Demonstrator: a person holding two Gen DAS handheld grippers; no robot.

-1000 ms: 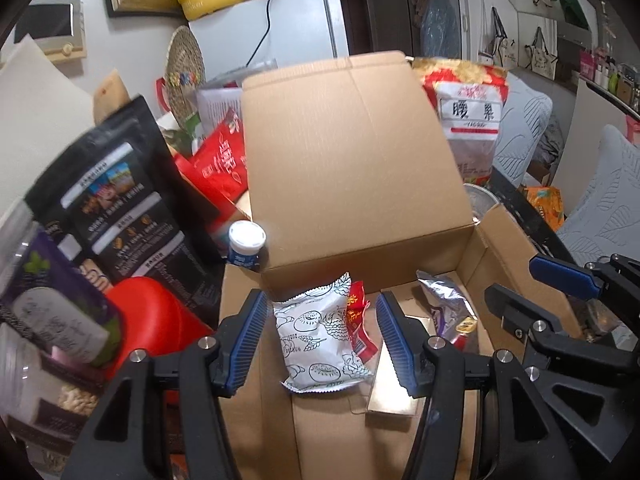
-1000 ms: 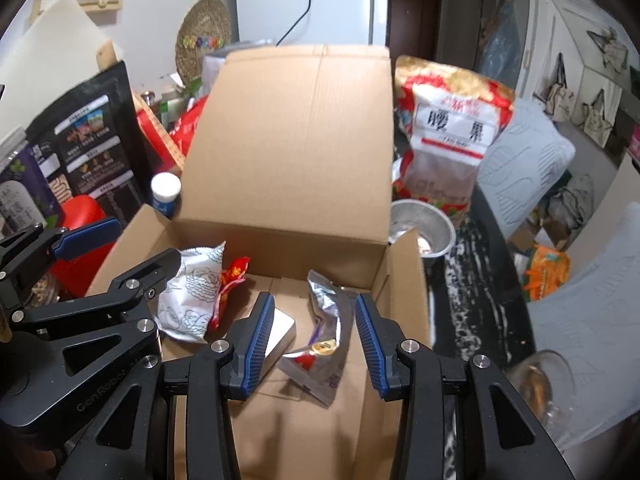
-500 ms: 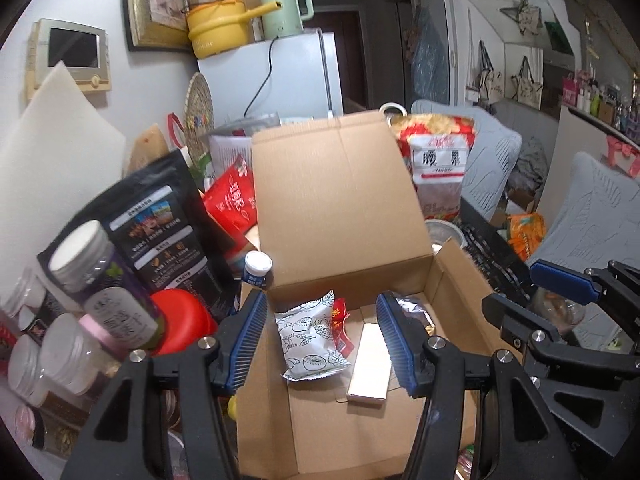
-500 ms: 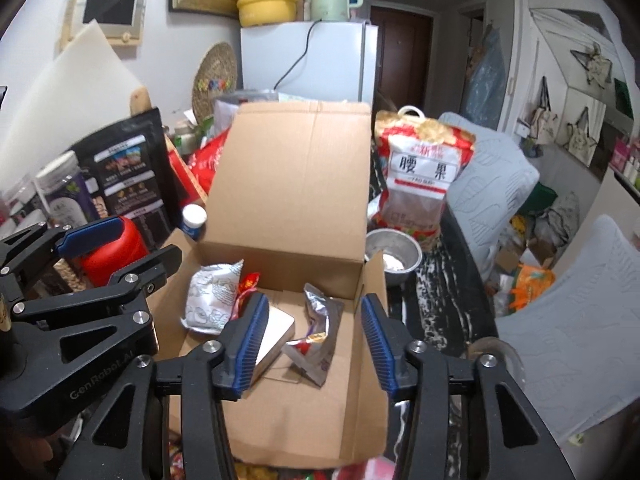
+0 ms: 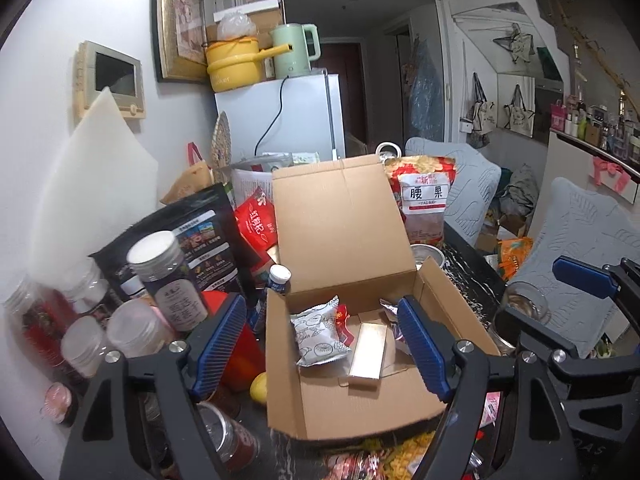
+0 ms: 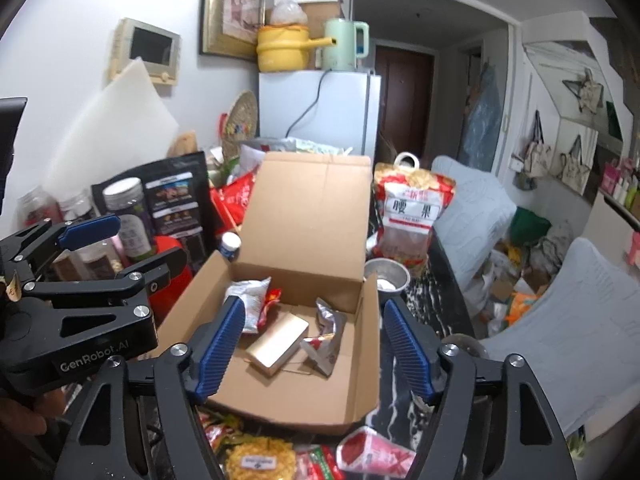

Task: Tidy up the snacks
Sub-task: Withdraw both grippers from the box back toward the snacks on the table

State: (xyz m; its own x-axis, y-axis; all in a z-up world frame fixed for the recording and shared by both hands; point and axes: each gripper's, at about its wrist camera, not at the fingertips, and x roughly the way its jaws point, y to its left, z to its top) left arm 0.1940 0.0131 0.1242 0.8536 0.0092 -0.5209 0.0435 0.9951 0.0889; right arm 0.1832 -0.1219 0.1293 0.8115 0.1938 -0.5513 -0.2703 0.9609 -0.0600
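Observation:
An open cardboard box (image 5: 360,404) (image 6: 280,392) holds a white snack packet (image 5: 316,336) (image 6: 248,300), a small red packet (image 5: 344,320), a gold bar-shaped box (image 5: 368,350) (image 6: 278,344) and a crumpled silver packet (image 6: 326,340). My left gripper (image 5: 320,332) hovers above the box's near left side. Its jaws are opening and grip nothing. My right gripper (image 6: 312,328) hangs over the near right side. Its jaws are opening too, and nothing is pinched between them. All the snacks lie loose on the box floor, below and beyond the fingers.
Several lidded jars (image 5: 168,276) and a black pouch (image 5: 200,240) crowd the left. A cashew bag (image 5: 424,200) and a metal bowl (image 6: 386,276) stand behind the box on the right. More snack packs (image 6: 260,460) lie at the near edge. A glass jar (image 5: 520,304) sits to the right.
Both grippers have drawn back and upward from the box, so it looks smaller and more of the room shows. Both pairs of jaws have spread wider. The packets stay in the box.

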